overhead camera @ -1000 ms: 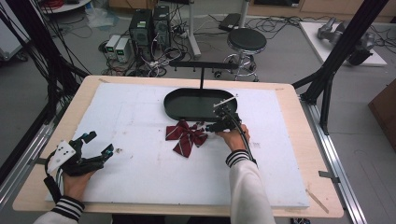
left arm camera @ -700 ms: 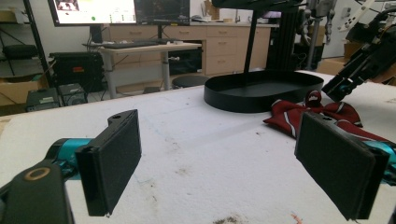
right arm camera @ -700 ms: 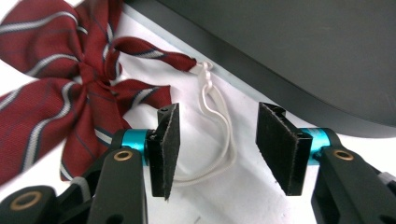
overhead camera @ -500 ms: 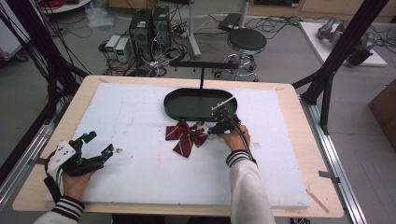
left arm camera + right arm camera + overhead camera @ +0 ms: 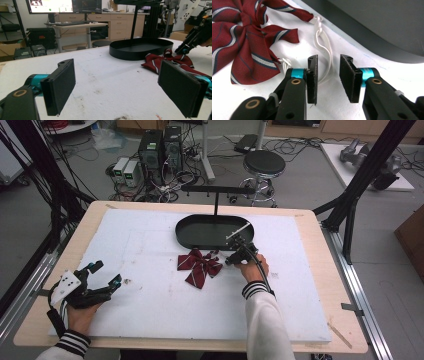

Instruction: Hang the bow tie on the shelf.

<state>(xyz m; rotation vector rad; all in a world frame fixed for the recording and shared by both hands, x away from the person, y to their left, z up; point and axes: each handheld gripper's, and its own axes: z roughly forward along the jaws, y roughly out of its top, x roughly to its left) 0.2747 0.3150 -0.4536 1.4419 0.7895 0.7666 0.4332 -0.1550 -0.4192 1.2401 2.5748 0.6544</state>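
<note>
A dark red striped bow tie lies flat on the white board, just in front of a black oval tray. Its white elastic cord loops out toward the tray. My right gripper is at the bow tie's right side, low over the board. In the right gripper view that gripper is open, with the cord loop lying between its jaws and the bow tie to their left. My left gripper rests open and holds nothing at the board's near left, far from the bow tie.
The tray carries an upright post with a crossbar above it. The white board sits on a wooden table. A stool, computers and cables stand on the floor beyond the table.
My right gripper has edged a little nearer and leftward, toward the bow tie's cord. The left gripper and the bow tie have stayed put.
</note>
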